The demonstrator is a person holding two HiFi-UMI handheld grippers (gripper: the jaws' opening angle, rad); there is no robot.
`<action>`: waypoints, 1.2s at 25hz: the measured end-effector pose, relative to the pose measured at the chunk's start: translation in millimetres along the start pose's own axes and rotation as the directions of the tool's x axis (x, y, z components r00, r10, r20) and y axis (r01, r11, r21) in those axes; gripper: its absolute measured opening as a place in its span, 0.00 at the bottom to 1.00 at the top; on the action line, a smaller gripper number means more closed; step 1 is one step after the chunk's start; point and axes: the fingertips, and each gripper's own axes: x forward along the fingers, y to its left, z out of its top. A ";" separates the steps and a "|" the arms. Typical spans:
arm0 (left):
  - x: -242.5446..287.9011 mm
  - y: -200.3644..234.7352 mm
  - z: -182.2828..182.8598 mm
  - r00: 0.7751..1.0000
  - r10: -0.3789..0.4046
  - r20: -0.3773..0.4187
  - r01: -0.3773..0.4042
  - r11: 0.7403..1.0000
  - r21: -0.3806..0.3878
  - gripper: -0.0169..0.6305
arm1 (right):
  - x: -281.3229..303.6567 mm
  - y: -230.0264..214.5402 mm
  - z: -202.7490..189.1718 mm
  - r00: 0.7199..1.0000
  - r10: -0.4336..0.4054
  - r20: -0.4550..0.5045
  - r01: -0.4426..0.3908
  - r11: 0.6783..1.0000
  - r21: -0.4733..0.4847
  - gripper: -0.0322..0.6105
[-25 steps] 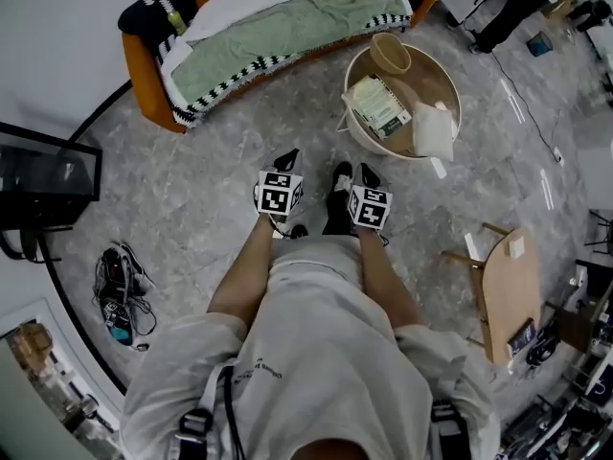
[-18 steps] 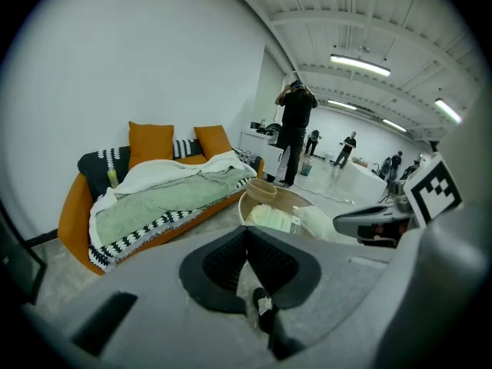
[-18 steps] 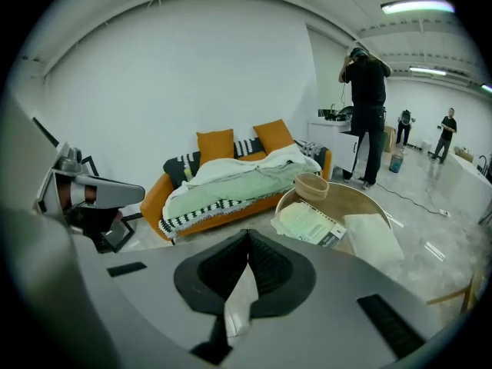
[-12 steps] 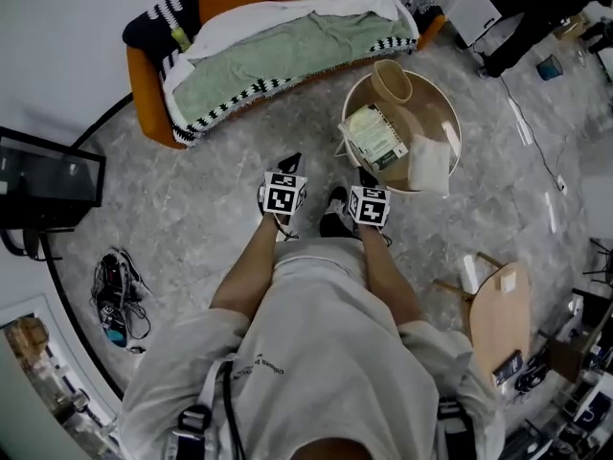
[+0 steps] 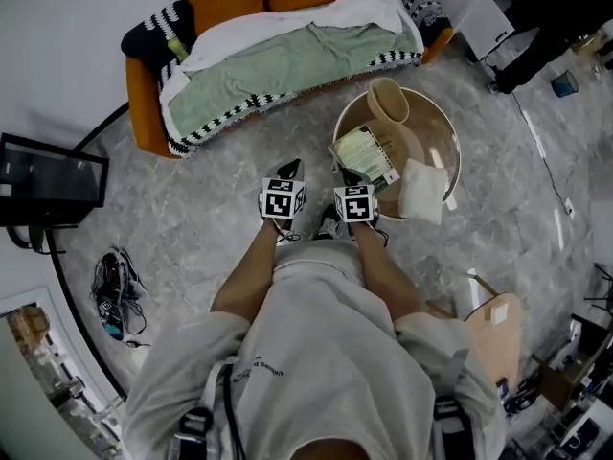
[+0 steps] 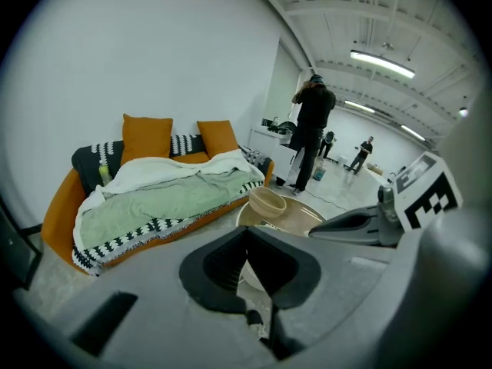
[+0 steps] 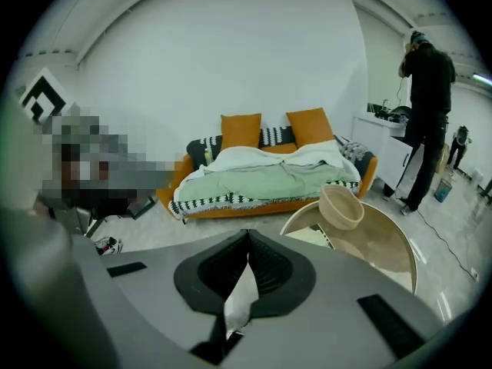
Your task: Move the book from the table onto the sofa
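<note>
1. Lying on the round table (image 5: 450, 127), the book (image 5: 367, 155) sits toward its nine o'clock edge.
2. The left gripper (image 5: 289, 167) and right gripper (image 5: 346, 175) both have their jaws pressed together and empty, off the table's eight o'clock side.
3. The sofa (image 5: 144, 89) stands at the table's eleven o'clock.

You can read nothing here: the print on your shirt (image 5: 316, 353) and on the book (image 5: 367, 154) cover is too small.

Bare floor (image 5: 211, 171) open between counter (image 5: 433, 127) and sofa (image 5: 141, 89). Basket (image 5: 388, 102) blocks counter's sofa-side edge. Blanket (image 5: 287, 65) on seat lies flat, free.
</note>
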 end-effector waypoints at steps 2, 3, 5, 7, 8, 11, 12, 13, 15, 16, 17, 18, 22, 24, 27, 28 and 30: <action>12.7 -1.4 1.5 1.000 0.021 -0.013 -0.022 1.000 -0.020 0.04 | 8.3 -10.8 -3.8 0.999 0.030 -0.023 -0.030 0.999 0.025 0.06; 18.9 -3.7 2.5 0.999 0.024 -0.023 -0.025 0.999 -0.020 0.04 | 10.7 -16.5 -6.7 0.999 0.038 -0.035 -0.037 0.998 0.047 0.06; 28.7 -9.1 5.9 0.999 0.019 -0.038 -0.020 1.000 -0.009 0.04 | 14.3 -26.7 -13.3 0.997 0.042 -0.058 -0.036 0.995 0.088 0.06; 37.2 -13.4 11.5 0.999 0.011 -0.044 -0.011 1.000 0.004 0.04 | 18.5 -40.6 -15.3 0.998 0.029 -0.061 -0.019 0.988 0.152 0.06; 42.1 -14.9 14.7 0.999 0.006 -0.047 -0.006 1.000 0.009 0.04 | 20.4 -49.0 -14.1 0.998 0.018 -0.054 -0.008 0.982 0.190 0.06; 58.2 -19.4 22.4 0.998 -0.001 -0.056 0.002 1.000 0.011 0.04 | 18.9 -71.4 -10.6 0.999 -0.009 -0.041 0.018 0.974 0.225 0.06; 63.6 -22.4 24.3 0.998 -0.004 -0.059 0.004 1.000 0.007 0.04 | 16.1 -78.8 -12.3 0.999 -0.020 -0.042 0.029 0.973 0.227 0.06; 68.9 -27.2 25.8 0.998 -0.009 -0.062 0.009 1.000 0.002 0.04 | 12.6 -87.5 -16.2 0.998 -0.035 -0.043 0.045 0.968 0.246 0.06; 80.8 -42.4 29.2 0.997 -0.035 -0.068 0.035 0.999 0.004 0.04 | 5.3 -108.9 -27.7 0.996 -0.074 -0.047 0.086 0.940 0.329 0.06; 87.7 -51.2 32.0 0.996 -0.054 -0.072 0.055 0.998 0.014 0.04 | 2.2 -119.9 -33.3 0.994 -0.092 -0.053 0.105 0.925 0.365 0.06; 94.7 -59.3 35.0 0.994 -0.074 -0.076 0.076 0.997 0.027 0.04 | -0.6 -129.1 -38.6 0.992 -0.106 -0.063 0.122 0.915 0.384 0.06; 101.0 -65.6 37.1 0.993 -0.090 -0.081 0.094 0.995 0.039 0.04 | -3.3 -135.6 -44.5 0.990 -0.115 -0.078 0.137 0.912 0.386 0.06; 124.9 -79.2 36.7 0.985 -0.131 -0.115 0.137 0.990 0.043 0.04 | -12.3 -152.3 -66.8 0.980 -0.154 -0.123 0.192 0.887 0.421 0.06; 140.4 -92.4 39.0 0.975 -0.172 -0.140 0.182 0.982 0.057 0.04 | -17.7 -168.0 -71.5 0.973 -0.197 -0.122 0.232 0.841 0.488 0.06; 162.2 -108.6 44.4 0.956 -0.229 -0.181 0.249 0.964 0.096 0.04 | -22.8 -186.2 -75.0 0.962 -0.242 -0.122 0.269 0.790 0.551 0.06; 170.2 -111.1 47.9 0.950 -0.241 -0.199 0.270 0.954 0.129 0.04 | -23.0 -188.3 -76.5 0.959 -0.251 -0.132 0.281 0.782 0.557 0.06; 188.2 -115.2 59.4 0.939 -0.250 -0.234 0.305 0.921 0.242 0.04 | -23.1 -191.5 -80.4 0.949 -0.270 -0.161 0.312 0.755 0.577 0.06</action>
